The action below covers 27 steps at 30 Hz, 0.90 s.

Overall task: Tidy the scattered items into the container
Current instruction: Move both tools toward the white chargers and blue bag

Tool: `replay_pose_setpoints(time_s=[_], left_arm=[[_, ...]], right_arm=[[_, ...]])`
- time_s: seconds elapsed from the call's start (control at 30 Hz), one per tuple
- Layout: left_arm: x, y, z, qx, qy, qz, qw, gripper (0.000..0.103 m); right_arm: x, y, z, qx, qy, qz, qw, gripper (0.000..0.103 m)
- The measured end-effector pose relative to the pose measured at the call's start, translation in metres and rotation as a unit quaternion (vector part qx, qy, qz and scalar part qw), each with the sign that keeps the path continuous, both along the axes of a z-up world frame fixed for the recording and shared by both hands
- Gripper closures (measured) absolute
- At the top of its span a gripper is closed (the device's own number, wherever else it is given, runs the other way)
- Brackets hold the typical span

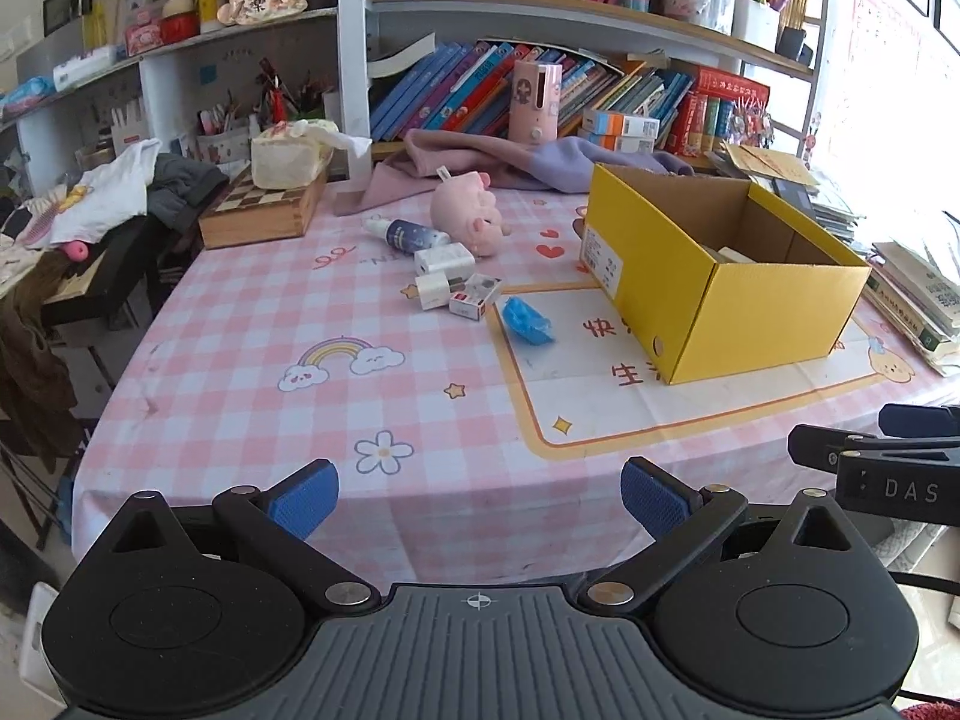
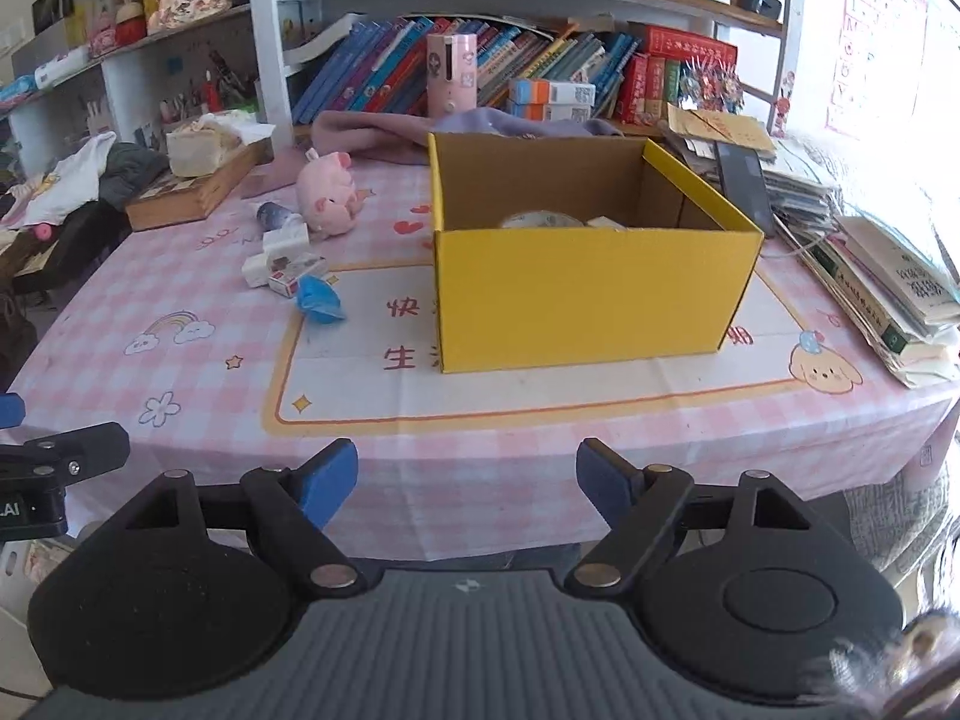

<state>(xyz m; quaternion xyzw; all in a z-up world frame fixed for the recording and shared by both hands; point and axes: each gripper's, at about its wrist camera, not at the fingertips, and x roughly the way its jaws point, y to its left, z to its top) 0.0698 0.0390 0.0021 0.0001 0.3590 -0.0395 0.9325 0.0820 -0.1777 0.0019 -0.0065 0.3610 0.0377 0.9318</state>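
Yellow box point(image 2: 594, 294) sits mid-frame with both grippers, left point(image 1: 480, 495) and right point(image 2: 468, 480), spread and empty at the table's near edge; best next reach is the blue wad point(image 1: 527, 321), clear of clutter.

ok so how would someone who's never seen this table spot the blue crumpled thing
Start at the yellow box on the pink checked tablecloth and look just off its left side in the left wrist view. A cluster of small items lies there; the blue crumpled thing is the one closest to the box, on the edge of the white printed panel. Unlike the white boxes and pink plush pig beyond, it is bright blue and shapeless.
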Motion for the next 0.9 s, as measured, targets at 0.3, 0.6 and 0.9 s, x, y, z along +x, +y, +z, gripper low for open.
replay_pose_setpoints(time_s=[0.3, 0.6, 0.9], left_arm=[[-0.006, 0.004, 0.005, -0.011, -0.006, -0.004, 0.9999, 0.001], [-0.019, 0.024, 0.001, -0.008, -0.003, 0.017, 0.9998, 0.001], [-0.017, 0.046, 0.002, -0.024, -0.008, 0.039, 0.9989, 0.002]], right_arm=[[-0.008, 0.010, 0.006, -0.006, -0.004, 0.022, 1.000, 0.022], [-0.009, 0.042, 0.005, -0.019, -0.006, 0.064, 0.998, 0.022], [-0.011, 0.067, 0.010, -0.035, -0.015, 0.097, 0.995, 0.022]])
